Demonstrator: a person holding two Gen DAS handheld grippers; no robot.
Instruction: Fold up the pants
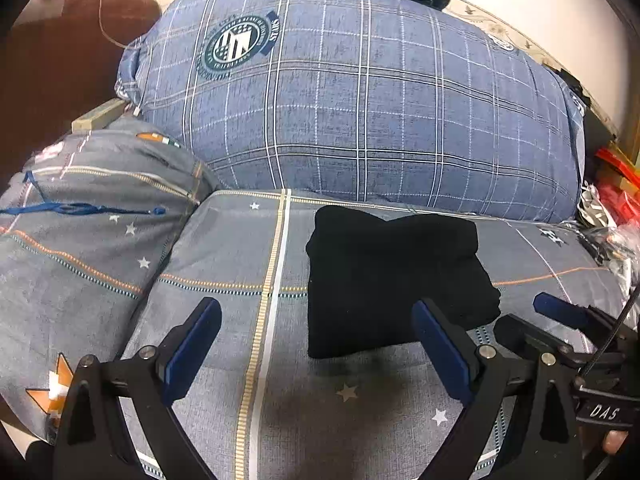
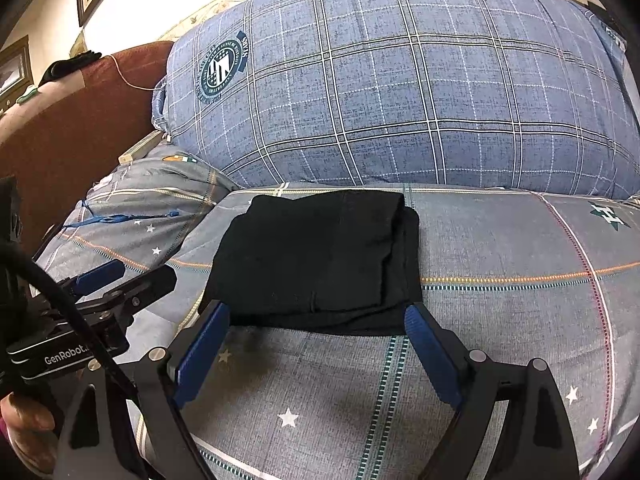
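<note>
The black pants (image 1: 392, 280) lie folded into a compact rectangle on the grey star-patterned bedspread (image 1: 240, 248); they also show in the right wrist view (image 2: 320, 260). My left gripper (image 1: 316, 308) is open and empty, just in front of the pants' near left corner. My right gripper (image 2: 318, 312) is open and empty, its jaws straddling the pants' near edge without holding it. The right gripper also shows at the right of the left wrist view (image 1: 560, 312), and the left gripper at the left of the right wrist view (image 2: 120, 276).
A big blue plaid bundle (image 1: 360, 100) lies behind the pants. A grey pillow (image 1: 80, 232) lies at the left, a brown headboard (image 1: 52, 64) beyond it. Red packaging and clutter (image 1: 616, 200) sit at the right.
</note>
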